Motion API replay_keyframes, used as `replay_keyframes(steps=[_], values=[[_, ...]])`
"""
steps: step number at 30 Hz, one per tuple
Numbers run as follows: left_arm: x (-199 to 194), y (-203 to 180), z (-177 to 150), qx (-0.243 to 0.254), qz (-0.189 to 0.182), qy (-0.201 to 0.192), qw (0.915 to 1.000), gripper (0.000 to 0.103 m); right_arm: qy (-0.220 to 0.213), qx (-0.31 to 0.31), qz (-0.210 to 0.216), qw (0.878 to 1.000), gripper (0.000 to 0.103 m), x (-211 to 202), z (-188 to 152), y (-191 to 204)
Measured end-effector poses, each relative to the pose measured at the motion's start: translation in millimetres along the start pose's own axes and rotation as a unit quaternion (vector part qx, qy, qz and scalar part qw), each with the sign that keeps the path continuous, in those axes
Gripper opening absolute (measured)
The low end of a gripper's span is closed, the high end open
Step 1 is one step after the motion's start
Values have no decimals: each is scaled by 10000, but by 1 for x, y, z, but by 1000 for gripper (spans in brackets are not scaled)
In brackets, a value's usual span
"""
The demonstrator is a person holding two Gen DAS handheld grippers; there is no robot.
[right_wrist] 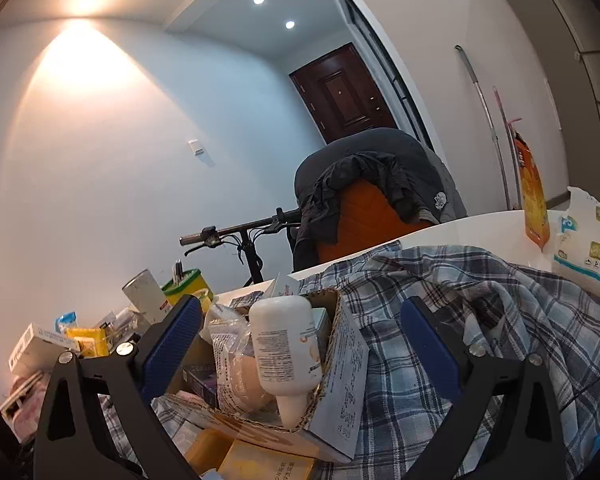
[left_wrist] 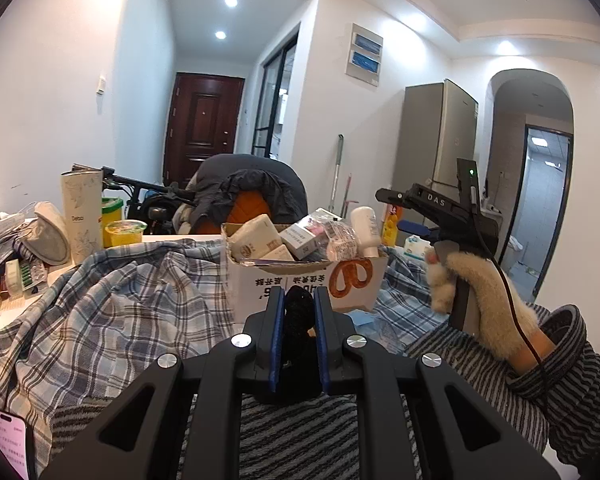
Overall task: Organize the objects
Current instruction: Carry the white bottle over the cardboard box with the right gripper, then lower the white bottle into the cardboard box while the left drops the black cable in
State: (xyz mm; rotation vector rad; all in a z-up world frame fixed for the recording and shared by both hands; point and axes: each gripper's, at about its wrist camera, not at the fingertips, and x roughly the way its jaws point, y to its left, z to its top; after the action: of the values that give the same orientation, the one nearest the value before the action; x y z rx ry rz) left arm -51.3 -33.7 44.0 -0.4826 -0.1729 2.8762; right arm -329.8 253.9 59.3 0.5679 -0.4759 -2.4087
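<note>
Risk was seen first w/ the white bottle [right_wrist: 286, 344]: it was parked upside down at the corner of the overfull cardboard box [left_wrist: 300, 280], leaning on the flap, so a nudge from the right gripper [right_wrist: 300, 344] could likely have tipped it out onto the plaid cloth [right_wrist: 480, 320]. The box itself was perched on bunched fabric, so a slide was judged possible. Right jaws were spread wide either side of the bottle, nothing pressed or held. Left gripper [left_wrist: 299, 320] was clamped tight on a small black knitted item [left_wrist: 299, 308], held low in front of the box, apart from it.
</note>
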Motion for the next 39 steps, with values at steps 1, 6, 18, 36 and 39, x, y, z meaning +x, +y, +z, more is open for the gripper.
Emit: replay_keyframes(steps=[1, 6, 18, 36, 39], values=[[2, -1, 2, 30, 13, 34, 10000, 14, -5, 57, -3, 10000, 99, 0, 1, -2], [6, -5, 21, 116, 119, 85, 9998, 14, 69, 287, 87, 9995, 99, 3, 2, -8], [68, -5, 118, 224, 471, 277, 9983, 14, 43, 439, 241, 9987, 99, -2, 0, -12], [88, 2, -12, 374, -144, 2270, 9731, 73, 336, 508, 279, 9978, 100, 7, -4, -12], [95, -8, -19, 691, -102, 2410, 9680, 54, 364, 589, 294, 9972, 100, 8, -4, -15]])
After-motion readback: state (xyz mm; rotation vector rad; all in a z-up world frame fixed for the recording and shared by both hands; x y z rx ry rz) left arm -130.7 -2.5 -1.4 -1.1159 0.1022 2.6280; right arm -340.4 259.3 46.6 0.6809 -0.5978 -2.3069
